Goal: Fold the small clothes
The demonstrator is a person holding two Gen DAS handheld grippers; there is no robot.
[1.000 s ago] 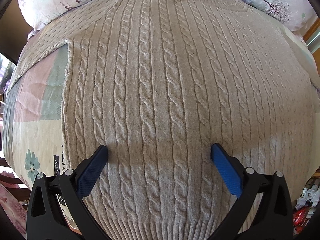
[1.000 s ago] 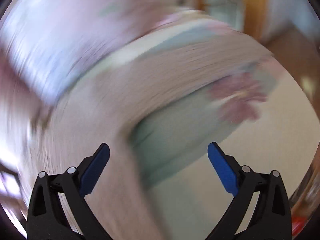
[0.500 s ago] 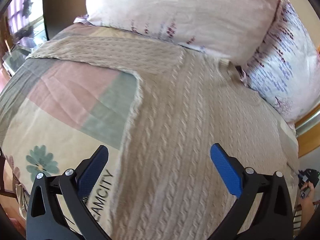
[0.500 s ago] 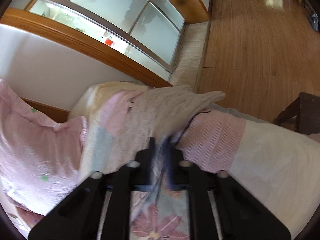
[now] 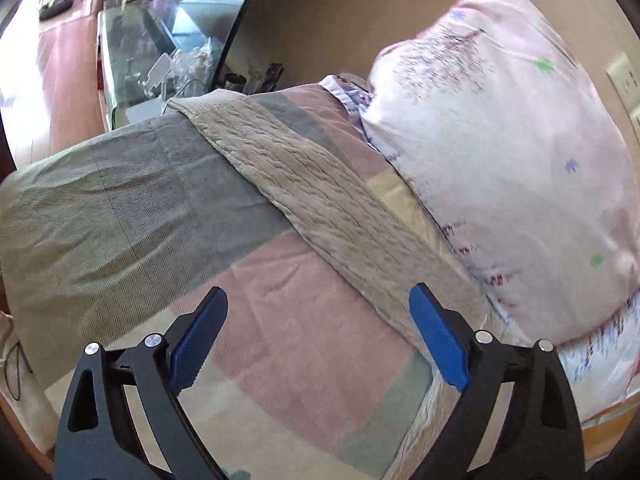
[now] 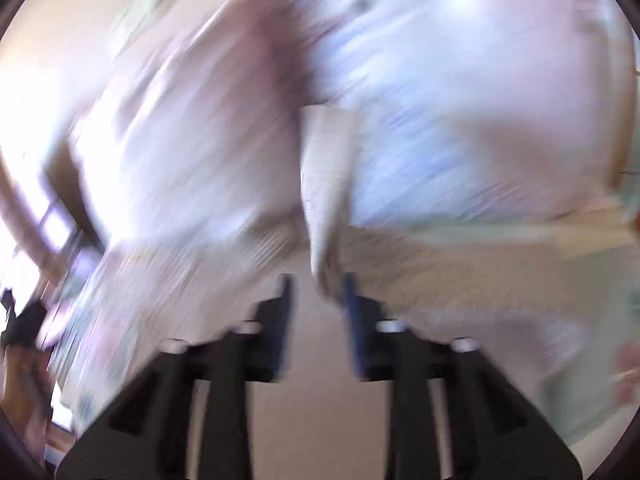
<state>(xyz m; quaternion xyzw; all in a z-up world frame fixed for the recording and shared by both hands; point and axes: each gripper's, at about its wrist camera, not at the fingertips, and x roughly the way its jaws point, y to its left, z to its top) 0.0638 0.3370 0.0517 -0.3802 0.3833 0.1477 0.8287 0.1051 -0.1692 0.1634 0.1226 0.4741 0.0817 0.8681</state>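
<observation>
- Fingers [image 5: 198, 344] of the left gripper [image 5: 318, 336], blue-padded, stand wide apart at the bottom of the left wrist view, holding nothing, above the patchwork bedspread [image 5: 132, 220].
- Bedspread patches directly beyond the pads are dusty pink; farther out they turn grey-green with a fine herringbone weave, creased in soft ridges.
- Sweater sleeve [image 5: 312, 200], beige cable knit, lies flat as a long diagonal band across the bedspread, from beside the right-hand pad up to the far edge of the bed, its twisted ribs running lengthwise and its edges straight.
- Pillow [image 5: 500, 160], pale pink with small floral specks, rests just beside the sleeve on its right side.
- Glass-topped stand [image 5: 136, 64] with small clutter sits past the far corner of the bed.
- Right gripper [image 6: 316, 292] in the right wrist view is heavily blurred; its fingers are drawn near each other with a narrow gap, and a strip of beige knit [image 6: 326, 184] rises from between them, but whether they actually clamp it cannot be told.
</observation>
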